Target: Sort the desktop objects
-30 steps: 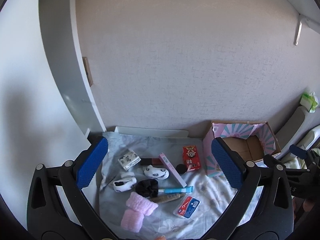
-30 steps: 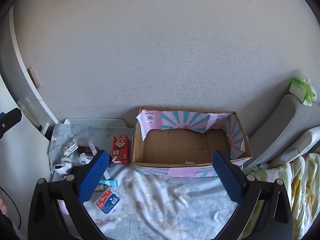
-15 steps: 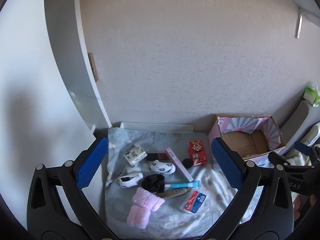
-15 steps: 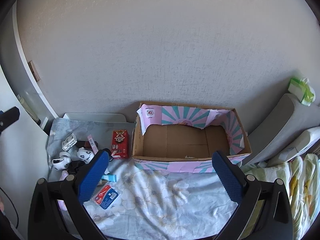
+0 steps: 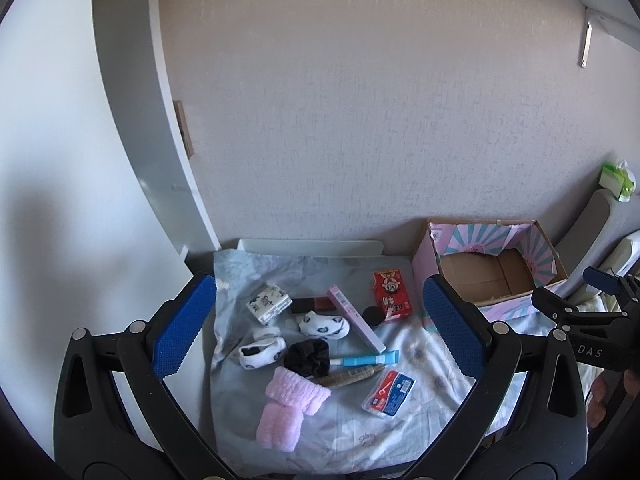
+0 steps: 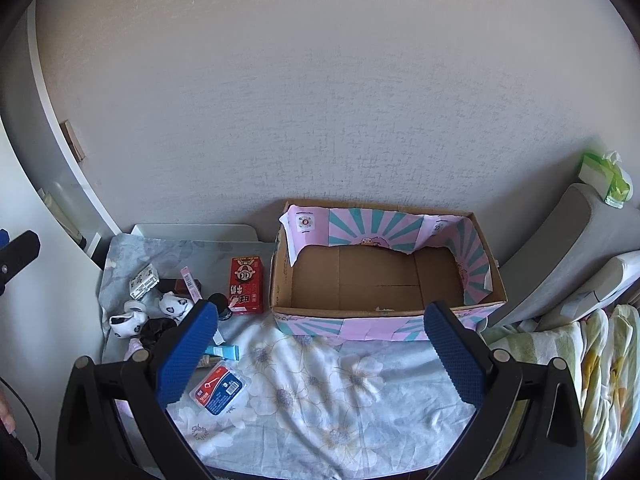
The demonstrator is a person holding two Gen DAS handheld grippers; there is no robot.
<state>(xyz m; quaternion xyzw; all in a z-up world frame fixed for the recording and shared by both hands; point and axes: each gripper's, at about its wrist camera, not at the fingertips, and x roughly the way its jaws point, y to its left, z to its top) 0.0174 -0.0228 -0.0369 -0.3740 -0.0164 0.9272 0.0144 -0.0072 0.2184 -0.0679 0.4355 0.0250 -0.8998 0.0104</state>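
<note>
Cardboard box (image 6: 384, 288) ahead between wide right tongs (image 6: 320, 356), nothing held, small clutter incl. pink socks (image 5: 290, 402) on floral sheet (image 5: 360, 432) between wide, unloaded left tongs (image 5: 320, 334)

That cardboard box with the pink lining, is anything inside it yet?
Empty. The cardboard box shows only its bare brown floor; the small items still lie outside on the floral cloth.

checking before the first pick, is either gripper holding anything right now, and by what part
Nothing is held. The left gripper and right gripper are both open and empty, above the bedsheet.
</note>
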